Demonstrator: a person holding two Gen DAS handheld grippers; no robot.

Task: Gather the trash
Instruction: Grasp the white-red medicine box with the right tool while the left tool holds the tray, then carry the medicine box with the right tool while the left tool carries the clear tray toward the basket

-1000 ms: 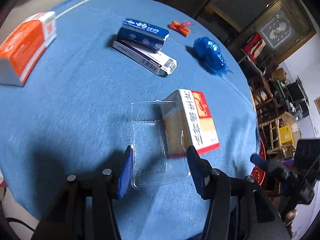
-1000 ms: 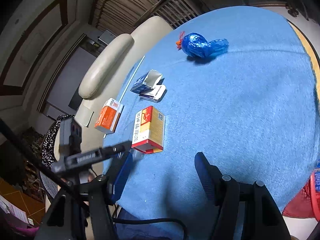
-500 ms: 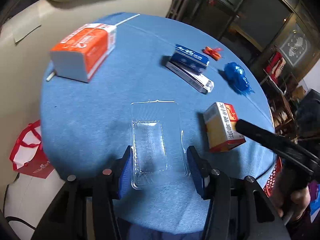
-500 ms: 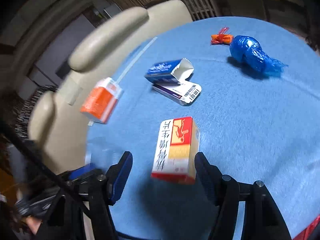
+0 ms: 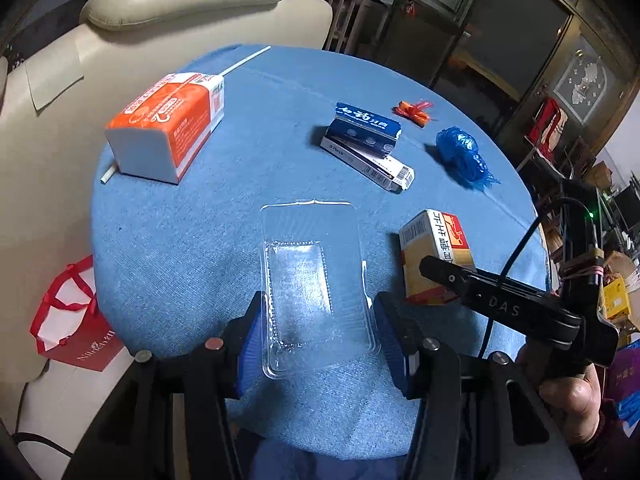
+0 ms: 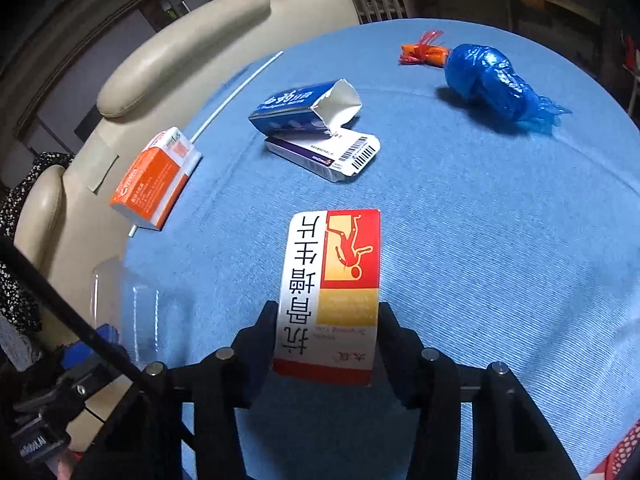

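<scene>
**Both grippers clamped on trash**

Left gripper (image 5: 316, 336) points level, clamped on a clear, ribbed plastic tray (image 5: 312, 276) at 6 o'clock on the blue cloth worktop (image 5: 248, 160). Right gripper (image 6: 326, 344) pinches a glossy red-and-white cardboard box (image 6: 332, 292), also at 6 o'clock.

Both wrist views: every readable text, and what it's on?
"抗骨增生片": red and white box, upside down to the right wrist camera.
"DAS": black side bar of the right claw.
Too blurred or small to read: white script on the red bag; characters on the blue box; print on the orange carton; barcode digits on the white box.
</scene>
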